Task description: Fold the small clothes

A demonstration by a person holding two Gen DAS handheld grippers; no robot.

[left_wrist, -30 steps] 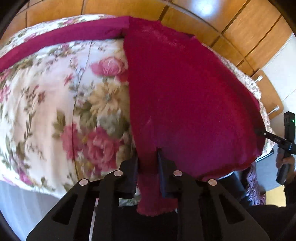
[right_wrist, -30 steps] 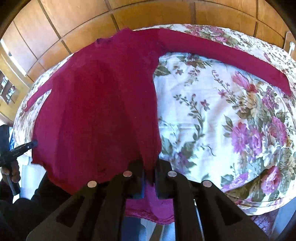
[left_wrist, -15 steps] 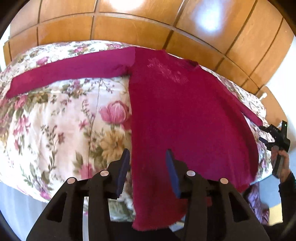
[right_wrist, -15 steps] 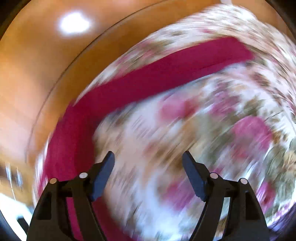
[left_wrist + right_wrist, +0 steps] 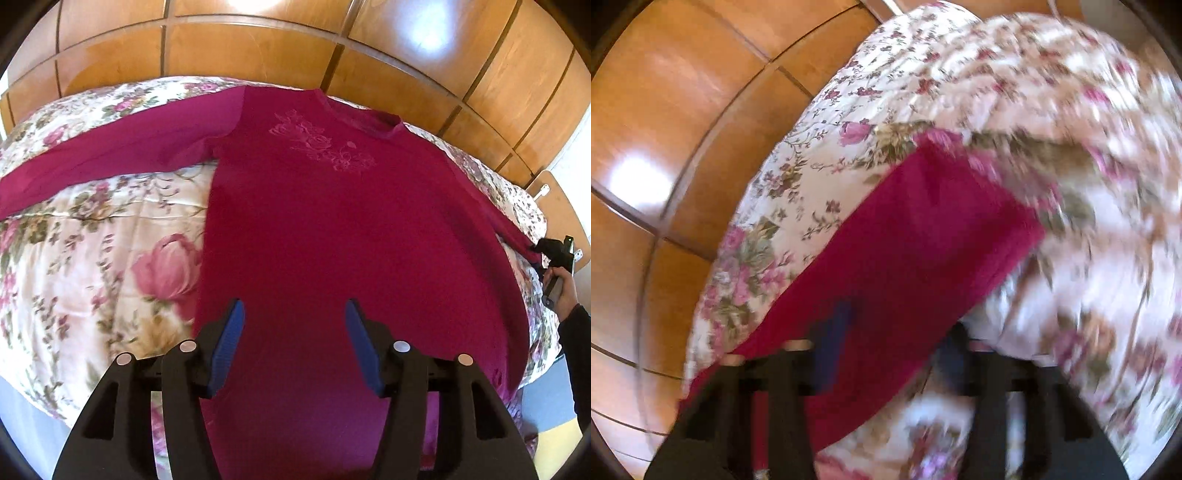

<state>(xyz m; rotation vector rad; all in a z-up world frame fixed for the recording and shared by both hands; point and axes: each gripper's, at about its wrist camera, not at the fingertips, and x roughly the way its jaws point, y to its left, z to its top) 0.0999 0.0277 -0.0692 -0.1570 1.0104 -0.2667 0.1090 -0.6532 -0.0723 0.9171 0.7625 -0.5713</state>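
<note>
A magenta long-sleeved top (image 5: 314, 229) with a pale flower print on the chest lies flat on the floral bed cover (image 5: 92, 258), both sleeves spread out. My left gripper (image 5: 293, 343) is open and empty above the lower body of the top. My right gripper (image 5: 890, 354) is open over the right sleeve (image 5: 905, 251), near its cuff; this view is blurred by motion. In the left wrist view the right gripper (image 5: 554, 251) shows at the end of that sleeve.
A wooden panelled headboard (image 5: 295, 48) runs behind the bed. A wooden bedside unit (image 5: 561, 210) stands at the right. The bed's near edge drops off below the top's hem.
Both grippers have let go of the top's hem and opened. The left pulled back above the body of the top. The right swung out to the right sleeve's end.
</note>
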